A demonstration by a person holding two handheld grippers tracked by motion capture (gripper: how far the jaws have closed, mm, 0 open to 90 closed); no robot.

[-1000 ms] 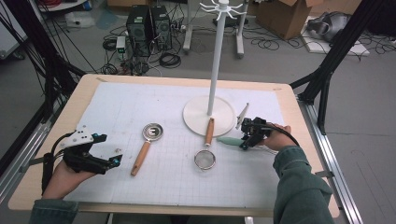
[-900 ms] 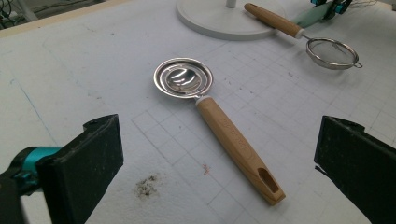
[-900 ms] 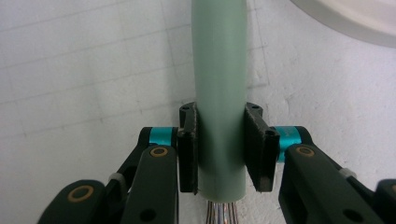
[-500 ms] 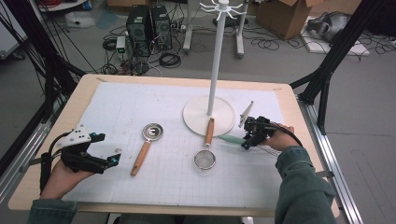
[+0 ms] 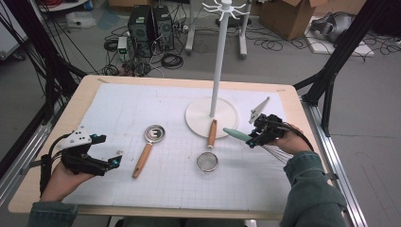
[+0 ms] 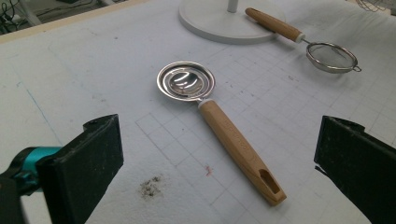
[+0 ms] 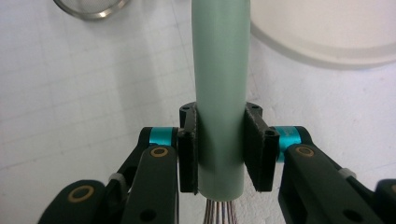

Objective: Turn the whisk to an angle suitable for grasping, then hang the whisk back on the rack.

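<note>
The right gripper (image 7: pixel 219 151) is seen clamped on a whisk's pale green handle (image 7: pixel 221 70), pads pressing both sides near the wire end; wires (image 7: pixel 219 214) emerge just below the jaws. In the high view the right gripper (image 5: pixel 265 134) sits at approx. 3 o'clock on the table, w/ the handle tip pointing toward 9 o'clock, lifted just beside the white rack base (image 5: pixel 198 118). Handling, as judged: whisk is light, handle stiff and smooth, so possibly slippery; wires are springy and best not gripped. The present hold by the wire end looks sound.

The left gripper (image 5: pixel 101 163), at approx. 8 o'clock, is held wide open, nothing between the jaws. A wooden-handled slotted spoon (image 6: pixel 219 126) lies ahead of it; a small strainer (image 5: pixel 208 158) lies near centre.
</note>
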